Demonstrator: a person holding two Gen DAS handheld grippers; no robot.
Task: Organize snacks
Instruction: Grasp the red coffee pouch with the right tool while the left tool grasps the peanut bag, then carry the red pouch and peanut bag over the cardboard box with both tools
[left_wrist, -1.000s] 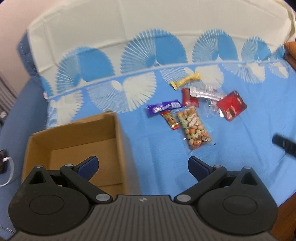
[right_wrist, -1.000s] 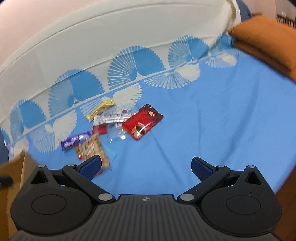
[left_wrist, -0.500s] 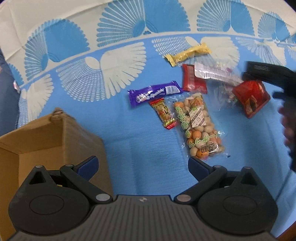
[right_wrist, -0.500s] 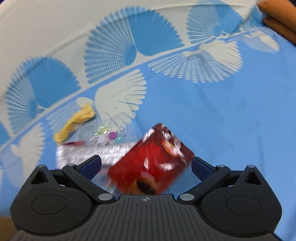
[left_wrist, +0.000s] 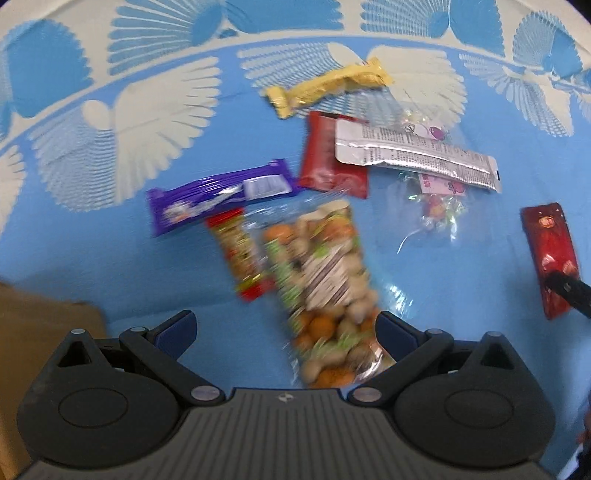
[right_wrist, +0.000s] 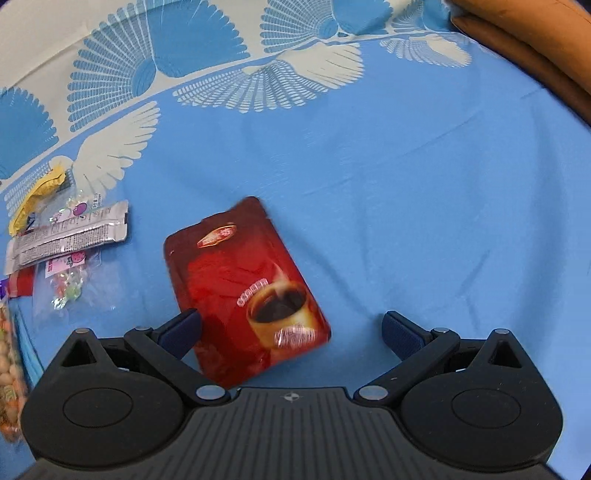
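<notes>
Right gripper (right_wrist: 291, 328) wide over red pouch (right_wrist: 243, 291); bare cloth (right_wrist: 424, 206) rightward.

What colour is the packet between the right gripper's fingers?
Dark red, with a coffee cup printed on it; clearest in the right wrist view.

Left claw (left_wrist: 286, 326) gaping wide, hanging over nut bag (left_wrist: 325, 280); purple bar (left_wrist: 218, 195), yellow bar (left_wrist: 328, 86), silver sachet (left_wrist: 417, 157) lying beyond on blue cloth (left_wrist: 92, 251).

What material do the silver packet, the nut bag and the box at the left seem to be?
Silver packet: probably metallised foil film, as its surface shines and shows crinkles. Nut bag: clear, glossy plastic, since the nuts show through. Box: plain brown cardboard with a matte look, though only one corner shows.
</notes>
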